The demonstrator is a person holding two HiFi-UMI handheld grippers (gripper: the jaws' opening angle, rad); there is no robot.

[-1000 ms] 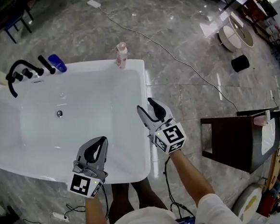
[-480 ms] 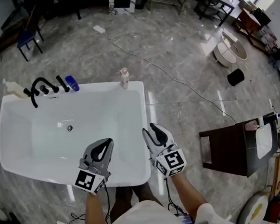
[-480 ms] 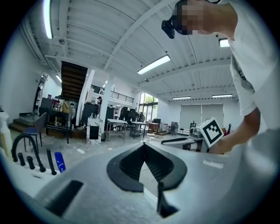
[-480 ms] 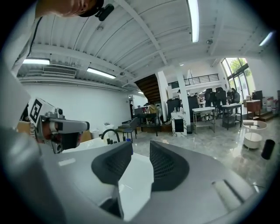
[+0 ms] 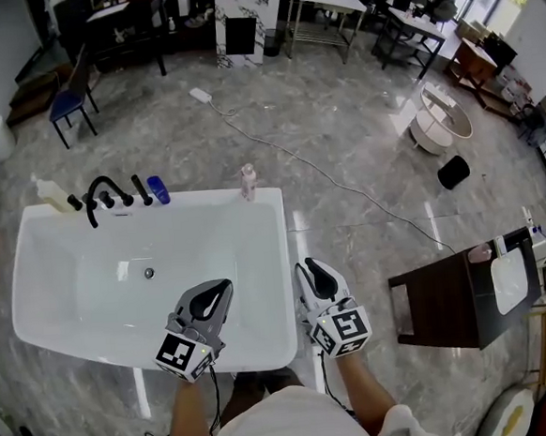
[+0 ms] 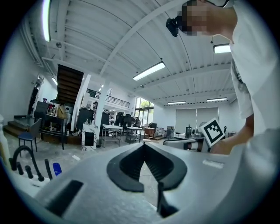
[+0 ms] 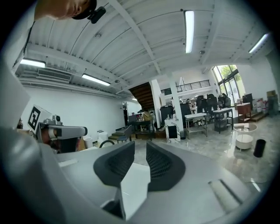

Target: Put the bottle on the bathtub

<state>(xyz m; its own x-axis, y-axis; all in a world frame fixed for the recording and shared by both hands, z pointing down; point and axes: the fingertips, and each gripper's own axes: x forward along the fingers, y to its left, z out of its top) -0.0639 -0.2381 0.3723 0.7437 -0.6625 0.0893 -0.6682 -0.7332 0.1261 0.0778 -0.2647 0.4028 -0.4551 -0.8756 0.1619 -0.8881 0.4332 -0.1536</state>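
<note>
A pink bottle (image 5: 248, 180) stands upright on the far rim of the white bathtub (image 5: 201, 198), near its right corner. Both grippers hang well short of it, over the tub's near end. My left gripper (image 5: 217, 293) is shut with nothing in it; in the left gripper view its tips (image 6: 143, 144) meet. My right gripper (image 5: 313, 271) is beside the tub's right edge. Its jaws have just been closing, and in the right gripper view (image 7: 140, 146) a narrow gap remains with nothing between them.
A black faucet (image 5: 102, 193), a blue bottle (image 5: 158, 190) and a pale bottle (image 5: 53, 194) sit at the tub's far left rim. A cable (image 5: 346, 188) runs across the marble floor. A dark cabinet with a basin (image 5: 458, 296) stands to the right.
Both grippers have risen and drawn back from the tub, which looks smaller as the view lifts. The right jaws have narrowed. The pink bottle has stayed on the rim.
</note>
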